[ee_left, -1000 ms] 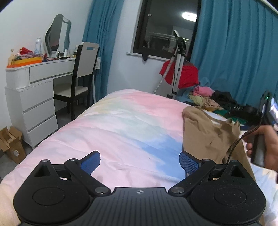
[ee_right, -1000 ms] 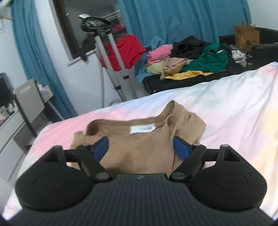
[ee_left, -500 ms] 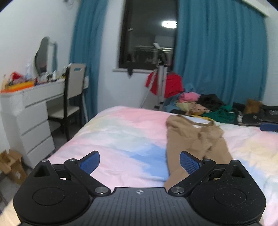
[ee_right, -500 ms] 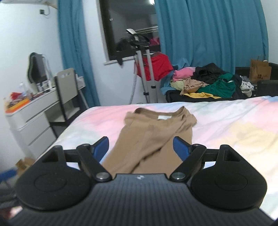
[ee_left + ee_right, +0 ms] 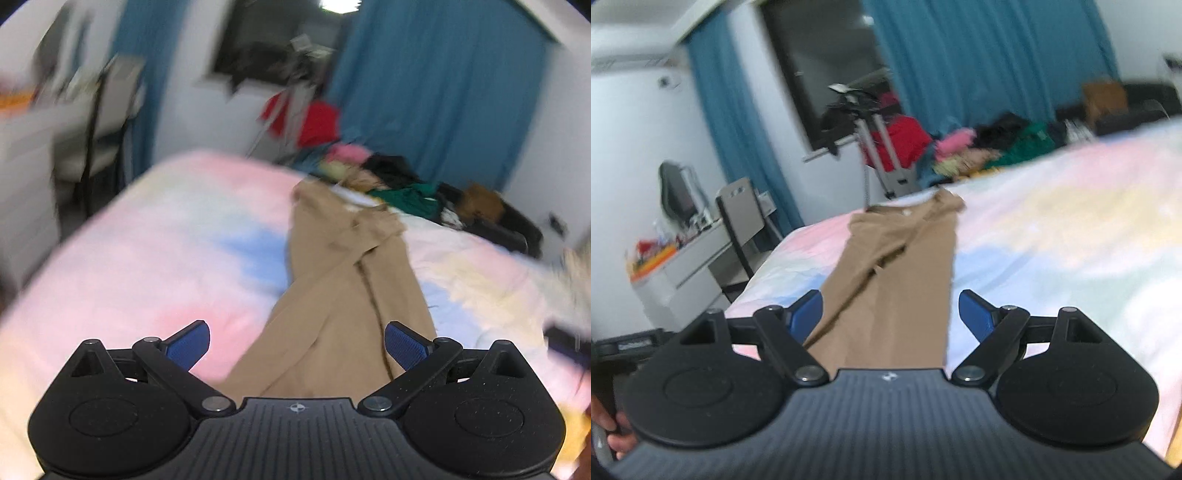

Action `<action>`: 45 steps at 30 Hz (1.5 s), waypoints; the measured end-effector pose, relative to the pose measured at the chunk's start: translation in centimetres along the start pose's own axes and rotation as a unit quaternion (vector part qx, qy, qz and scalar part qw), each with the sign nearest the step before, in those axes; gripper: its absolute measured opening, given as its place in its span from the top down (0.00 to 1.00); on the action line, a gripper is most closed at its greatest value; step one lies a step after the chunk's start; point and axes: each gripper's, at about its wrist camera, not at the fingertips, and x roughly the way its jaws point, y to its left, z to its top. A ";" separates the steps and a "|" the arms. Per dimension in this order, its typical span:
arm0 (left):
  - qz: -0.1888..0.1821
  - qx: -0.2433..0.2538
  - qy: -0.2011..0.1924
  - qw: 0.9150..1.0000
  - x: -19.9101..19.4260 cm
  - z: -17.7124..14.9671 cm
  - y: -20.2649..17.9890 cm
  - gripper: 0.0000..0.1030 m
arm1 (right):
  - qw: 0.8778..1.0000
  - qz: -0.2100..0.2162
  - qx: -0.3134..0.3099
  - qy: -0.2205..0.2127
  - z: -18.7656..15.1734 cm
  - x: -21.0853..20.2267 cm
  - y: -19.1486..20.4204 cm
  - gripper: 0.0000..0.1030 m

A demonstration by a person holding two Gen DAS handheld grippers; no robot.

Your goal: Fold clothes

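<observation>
A tan shirt (image 5: 343,295) lies lengthwise on the pastel bed (image 5: 147,258), folded narrow, its collar at the far end. It also shows in the right wrist view (image 5: 890,280). My left gripper (image 5: 297,345) is open and empty, hovering over the shirt's near end. My right gripper (image 5: 890,312) is open and empty, also over the near end of the shirt. Both views are blurred by motion.
A pile of mixed clothes (image 5: 388,173) lies beyond the bed's far edge (image 5: 979,147). A tripod stand with a red garment (image 5: 894,147) stands by the window. A white dresser (image 5: 683,266) and chair (image 5: 738,221) are left of the bed.
Both grippers have pulled back toward the shirt's near end and swung so the shirt lies between their fingers. Both stayed open.
</observation>
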 end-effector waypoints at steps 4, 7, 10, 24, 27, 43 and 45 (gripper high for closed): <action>0.022 -0.119 0.052 0.991 1.0 -0.2 4.0 0.03 | 0.999 0.000 0.038 0.021 -0.5 0.8 -1.7 0.20; 0.022 -0.163 0.080 0.983 2.0 -0.7 5.4 0.05 | 0.998 0.003 0.054 0.032 -0.9 1.4 -2.2 0.20; 0.047 -0.170 0.100 0.979 3.0 -1.1 5.8 0.12 | 0.997 0.004 0.067 0.041 -1.3 1.7 -2.6 0.20; 0.056 -0.020 0.075 0.995 1.5 -2.7 0.5 0.91 | 0.992 0.014 0.102 0.070 -2.4 2.0 -3.7 0.20; 0.060 0.035 0.041 0.997 -0.4 -3.2 -1.5 0.94 | 0.991 0.012 0.109 0.073 -2.3 2.1 -4.1 0.20; -0.069 0.243 0.085 0.964 -3.8 -10.0 -11.6 0.99 | 0.988 0.010 0.127 0.090 -2.9 2.7 -4.8 0.20; -0.073 0.248 0.100 0.961 -3.5 -10.0 -11.4 0.94 | 0.987 0.009 0.128 0.092 -2.9 2.7 -4.8 0.20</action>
